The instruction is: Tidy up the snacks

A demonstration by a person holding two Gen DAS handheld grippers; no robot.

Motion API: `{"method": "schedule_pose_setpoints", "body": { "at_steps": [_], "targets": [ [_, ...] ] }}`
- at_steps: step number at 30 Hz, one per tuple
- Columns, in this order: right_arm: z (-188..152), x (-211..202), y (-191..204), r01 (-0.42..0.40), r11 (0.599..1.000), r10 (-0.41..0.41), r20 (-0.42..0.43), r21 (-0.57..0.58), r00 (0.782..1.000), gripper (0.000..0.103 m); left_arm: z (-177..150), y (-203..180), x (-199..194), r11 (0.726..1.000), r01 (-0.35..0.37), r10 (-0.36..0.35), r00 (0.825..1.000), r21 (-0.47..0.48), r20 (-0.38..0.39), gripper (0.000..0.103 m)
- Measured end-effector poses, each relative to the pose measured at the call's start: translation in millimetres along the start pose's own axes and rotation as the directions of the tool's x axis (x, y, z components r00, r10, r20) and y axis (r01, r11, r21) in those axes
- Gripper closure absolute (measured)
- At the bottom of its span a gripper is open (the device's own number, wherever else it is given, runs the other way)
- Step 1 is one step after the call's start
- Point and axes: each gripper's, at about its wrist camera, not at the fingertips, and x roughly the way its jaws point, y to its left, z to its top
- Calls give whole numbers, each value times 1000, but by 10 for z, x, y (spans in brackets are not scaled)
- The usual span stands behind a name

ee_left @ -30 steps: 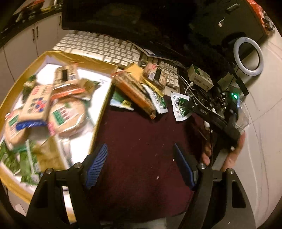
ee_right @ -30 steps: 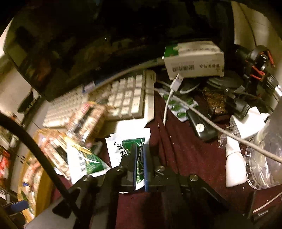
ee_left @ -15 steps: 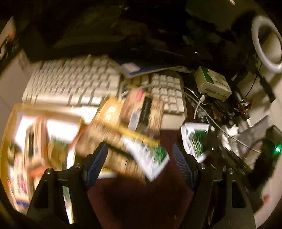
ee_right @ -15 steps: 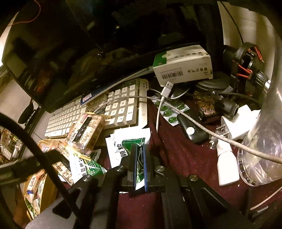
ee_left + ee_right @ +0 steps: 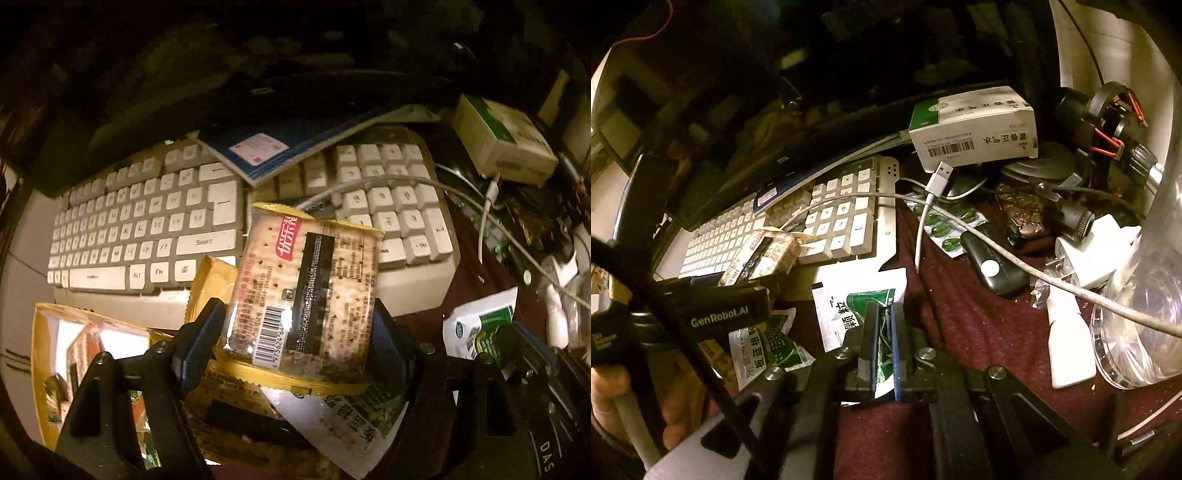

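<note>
left gripper (image 5: 295,332): we see its jaws spread wide either side of the cracker packet (image 5: 303,295), which lies on other snacks against the keyboard (image 5: 147,236)
right gripper (image 5: 882,343): we see its jaws clamped on the green-white sachet (image 5: 857,302) over the maroon cloth (image 5: 960,332)
</note>
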Motion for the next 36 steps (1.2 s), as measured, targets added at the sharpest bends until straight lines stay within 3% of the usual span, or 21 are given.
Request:
{"method": "schedule_pose_setpoints", "body": {
  "at_steps": [6,10,17,23,28,32,36],
  "targets": [
    [-13,-9,9,-11,1000,11,6,-11,1000,99,-94,198,-123,996,65,-64,998,-62,5,33],
    [-2,-18,4,-24,1000,25,17,-15,1000,99,-225,388,-404,983,138,-132,990,-121,54,33],
    [-15,-47,38,-46,998,47,36,-41,998,99,-937,805,-1243,928,282,-234,949,-242,210,33],
    [-54,-74,148,-48,995,52,48,-89,997,99,-1636,1342,-1764,878,300,-192,935,-374,299,33],
    [-61,-149,230,-74,990,84,83,-121,993,99,-2069,1919,-1855,854,204,-76,959,-479,274,33],
    [-77,-334,430,-96,986,111,104,-139,988,99,-2294,2254,-1832,817,187,-44,964,-546,263,33],
    [-165,-513,855,-178,970,193,77,-168,978,99,-2342,2445,-1795,802,190,-38,963,-567,269,33]
  ]
}}
